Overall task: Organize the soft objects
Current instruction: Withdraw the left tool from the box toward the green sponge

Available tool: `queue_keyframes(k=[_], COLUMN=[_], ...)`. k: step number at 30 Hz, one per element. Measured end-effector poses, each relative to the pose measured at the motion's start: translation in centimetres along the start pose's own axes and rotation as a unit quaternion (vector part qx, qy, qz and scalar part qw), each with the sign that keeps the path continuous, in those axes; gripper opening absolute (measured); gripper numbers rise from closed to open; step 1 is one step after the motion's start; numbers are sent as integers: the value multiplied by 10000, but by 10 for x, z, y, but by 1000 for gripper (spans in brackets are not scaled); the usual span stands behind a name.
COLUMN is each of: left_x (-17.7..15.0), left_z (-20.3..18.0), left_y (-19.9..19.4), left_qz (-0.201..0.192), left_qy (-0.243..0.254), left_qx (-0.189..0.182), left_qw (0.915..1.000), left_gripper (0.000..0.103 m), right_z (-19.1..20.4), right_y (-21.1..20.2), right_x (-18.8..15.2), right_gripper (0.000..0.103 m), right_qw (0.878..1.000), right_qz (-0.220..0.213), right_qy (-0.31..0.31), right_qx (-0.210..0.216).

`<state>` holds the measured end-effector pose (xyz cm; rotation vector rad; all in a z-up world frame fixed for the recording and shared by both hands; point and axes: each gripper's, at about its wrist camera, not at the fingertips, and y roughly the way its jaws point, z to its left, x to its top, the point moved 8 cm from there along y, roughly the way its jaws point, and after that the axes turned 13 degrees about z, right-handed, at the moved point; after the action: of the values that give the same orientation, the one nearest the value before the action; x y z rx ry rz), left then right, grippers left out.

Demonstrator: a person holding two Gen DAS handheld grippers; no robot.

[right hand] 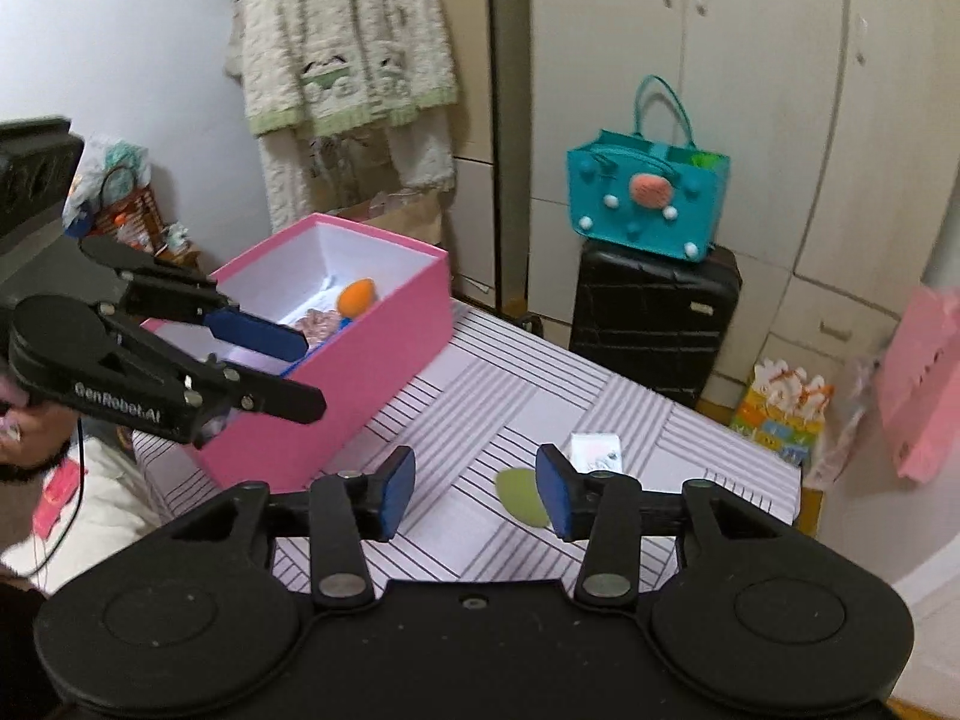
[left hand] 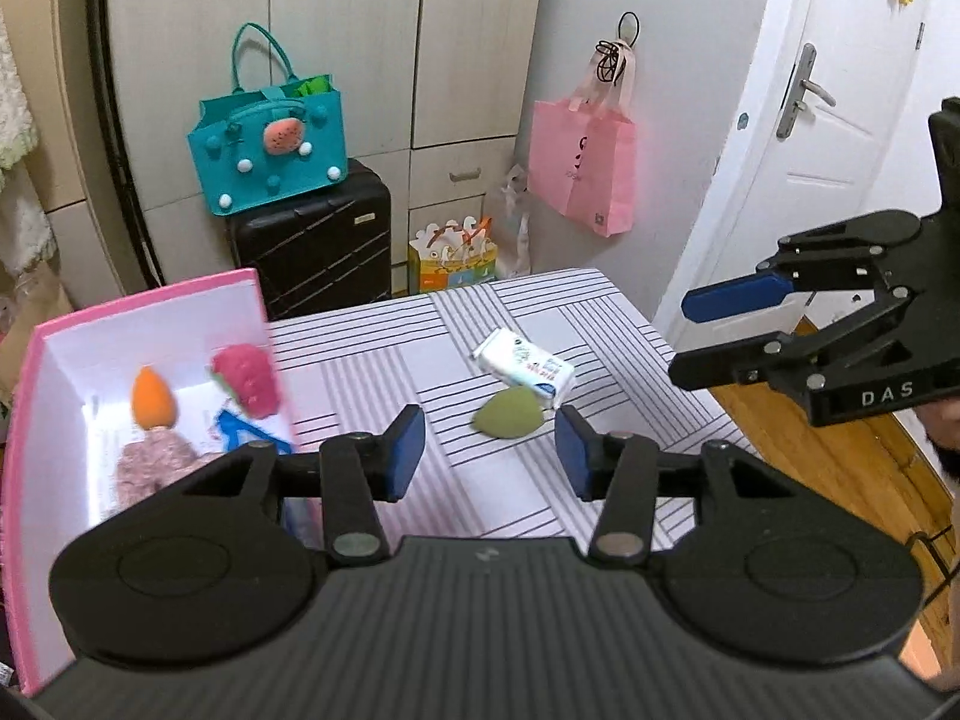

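A pink box [left hand: 36, 396] with a white inside stands on the left of the striped table [left hand: 372, 354]. In it lie an orange sponge [left hand: 153, 399], a red plush strawberry [left hand: 252, 378], a pink fuzzy piece [left hand: 153, 462] and something blue. A green egg-shaped sponge [left hand: 510, 414] and a tissue pack [left hand: 528, 367] lie on the cloth. My left gripper [left hand: 489, 456] hangs open just short of the green sponge, nothing in it. My right gripper [left hand: 683, 336] is open and empty off the table's right side. From the right wrist, the right gripper [right hand: 475, 492] is above the cloth beside the green sponge [right hand: 516, 495], and the left gripper [right hand: 309, 373] is by the pink box [right hand: 360, 372].
A teal bag [left hand: 270, 144] sits on a black suitcase [left hand: 318, 246] behind the table. A pink bag [left hand: 585, 168] hangs on the cupboard, a gift bag [left hand: 453, 261] stands on the floor, and a white door [left hand: 840, 120] is at the right. Wooden floor lies past the table's right edge.
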<state>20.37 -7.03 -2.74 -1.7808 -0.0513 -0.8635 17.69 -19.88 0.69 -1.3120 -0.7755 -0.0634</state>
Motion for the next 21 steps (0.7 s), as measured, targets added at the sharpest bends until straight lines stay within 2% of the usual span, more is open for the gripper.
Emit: queue_keyframes(k=[4, 6, 10, 14, 18, 21], left_x=[0, -6, -13, -11, -9, -9], left_z=[-12, -19, -24, -24, -25, -25], left_y=[26, 38, 58, 76, 97, 111], left_qz=[223, 356, 460, 359, 116, 34], left_qy=[-104, -30, -53, -222, -439, -719], left_qx=[-184, -276, -105, 25, 141, -8], left_qw=[9995, 9990, 9989, 9991, 9989, 9974], left_gripper=[55, 57, 58, 59, 61, 61], right_z=[-25, -39, -58, -71, -81, -90], right_y=[17, 28, 52, 77, 97, 113], right_x=[-8, -10, -16, -23, -26, -27], right_gripper=[52, 52, 52, 53, 57, 57], right_qw=[9996, 9981, 9963, 9957, 9957, 9951], right_qz=[-1, 28, 51, -2, -368, -416], right_qy=[289, 581, 774, 857, 822, 875], right_qx=[10, 222, 380, 354, 196, 218])
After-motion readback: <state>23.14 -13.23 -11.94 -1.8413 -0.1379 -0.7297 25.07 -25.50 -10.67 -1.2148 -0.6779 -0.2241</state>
